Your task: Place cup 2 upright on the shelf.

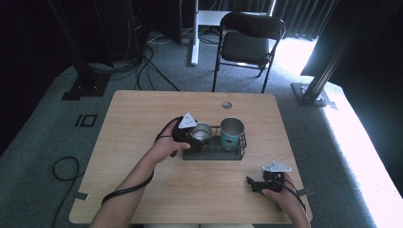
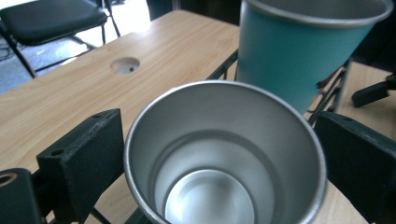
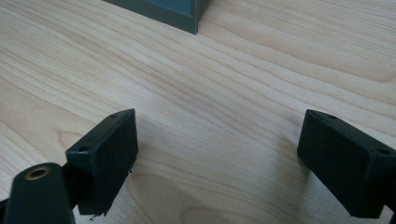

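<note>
A silver metal cup (image 1: 201,131) (image 2: 224,154) stands upright at the left end of a black wire rack (image 1: 214,154), mouth open and empty. Beside it in the same rack stands a taller teal cup (image 1: 231,133) (image 2: 303,51). My left gripper (image 1: 195,134) (image 2: 219,140) comes in from the left, both jaws pressed against the silver cup's sides just below its rim. My right gripper (image 1: 251,184) (image 3: 217,140) rests low over bare table near the front right corner, jaws wide apart with nothing between them.
The wooden table (image 1: 142,114) has a round cable hole (image 1: 226,105) (image 2: 124,65) behind the rack. The rack's dark base corner (image 3: 173,11) lies ahead of my right gripper. A black folding chair (image 1: 247,45) stands beyond the far edge.
</note>
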